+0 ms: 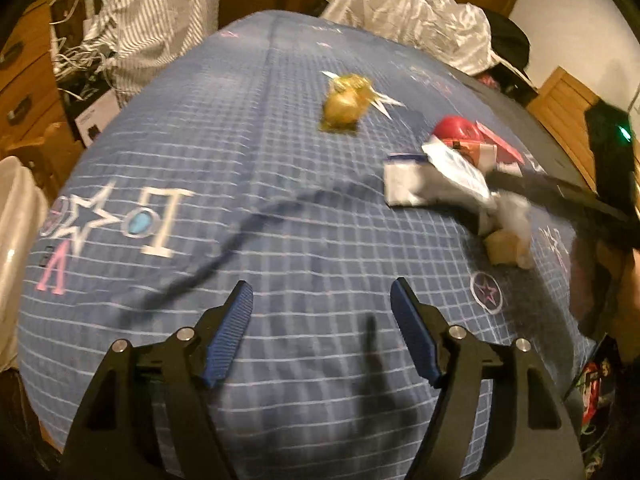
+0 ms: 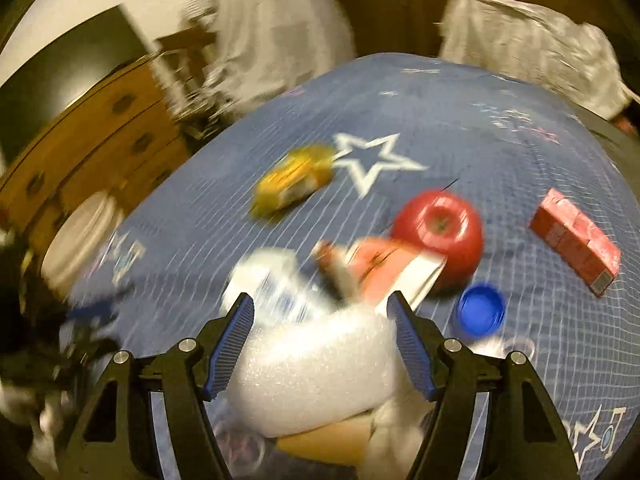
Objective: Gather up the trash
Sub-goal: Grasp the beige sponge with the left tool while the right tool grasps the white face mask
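A pile of trash lies on the blue checked bedsheet (image 1: 240,140): a white foam piece (image 2: 316,376), a white and blue packet (image 2: 272,284) and an orange and white carton (image 2: 384,272). A red apple (image 2: 440,228), a blue bottle cap (image 2: 480,310), a red box (image 2: 576,240) and a yellow wrapper (image 2: 292,184) lie around it. My right gripper (image 2: 322,312) is down over the pile with the foam piece between its wide jaws; blur hides any pressing. My left gripper (image 1: 322,296) hangs open over bare sheet, left of the pile (image 1: 424,184) and the yellow wrapper (image 1: 344,108).
A wooden dresser (image 1: 24,80) with cables stands left of the bed, with a pale round tub (image 1: 16,216) below it. Striped cloth (image 1: 152,12) and a crumpled white bag (image 1: 412,12) sit at the far end. The right-hand gripper's dark body (image 1: 560,196) crosses the right side.
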Demonstrator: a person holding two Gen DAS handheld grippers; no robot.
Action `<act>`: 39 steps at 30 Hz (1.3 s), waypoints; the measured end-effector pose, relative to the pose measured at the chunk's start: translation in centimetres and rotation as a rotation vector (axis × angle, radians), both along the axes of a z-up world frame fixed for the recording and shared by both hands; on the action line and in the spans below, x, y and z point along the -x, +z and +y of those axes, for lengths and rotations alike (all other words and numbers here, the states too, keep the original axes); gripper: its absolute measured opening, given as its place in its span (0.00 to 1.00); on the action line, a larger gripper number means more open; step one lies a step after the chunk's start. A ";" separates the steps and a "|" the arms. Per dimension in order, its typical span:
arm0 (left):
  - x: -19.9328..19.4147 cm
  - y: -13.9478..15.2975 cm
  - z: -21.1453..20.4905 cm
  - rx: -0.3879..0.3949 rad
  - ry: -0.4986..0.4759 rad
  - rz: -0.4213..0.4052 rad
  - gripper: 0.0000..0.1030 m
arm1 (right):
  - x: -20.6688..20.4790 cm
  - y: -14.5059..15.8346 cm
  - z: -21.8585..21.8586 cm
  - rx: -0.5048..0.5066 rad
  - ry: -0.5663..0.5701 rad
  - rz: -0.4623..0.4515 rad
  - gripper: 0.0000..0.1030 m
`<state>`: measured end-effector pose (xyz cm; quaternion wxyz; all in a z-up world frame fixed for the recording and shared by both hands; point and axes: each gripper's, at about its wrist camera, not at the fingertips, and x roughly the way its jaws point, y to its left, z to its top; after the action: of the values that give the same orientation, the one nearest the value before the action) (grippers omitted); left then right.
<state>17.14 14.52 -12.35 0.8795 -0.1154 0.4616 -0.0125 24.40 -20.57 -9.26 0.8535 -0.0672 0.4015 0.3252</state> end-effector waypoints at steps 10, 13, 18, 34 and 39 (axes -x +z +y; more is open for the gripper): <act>-1.0 -1.2 -4.8 -0.044 -0.100 0.018 0.78 | 7.3 -0.4 -12.5 0.036 -0.107 -0.076 0.75; -1.4 -1.3 -6.4 -0.058 -0.128 0.016 0.79 | 8.0 -0.6 -16.4 0.023 -0.193 -0.081 0.75; -2.2 -1.3 -9.5 -0.076 -0.218 0.007 0.79 | 8.7 -2.4 -19.3 -0.040 -0.256 -0.021 0.75; -6.2 -2.1 -18.1 -0.076 -0.448 -0.026 0.58 | 8.2 -3.3 -18.0 -0.227 -0.224 0.061 0.74; -6.9 -2.3 -18.3 -0.068 -0.437 -0.022 0.40 | 2.9 -3.5 -16.8 -0.173 -0.233 0.112 0.55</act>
<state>24.03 -3.82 -14.60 0.8642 0.0173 0.4663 -0.1882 21.45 -37.37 -12.79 0.8645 0.0719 0.4239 0.2605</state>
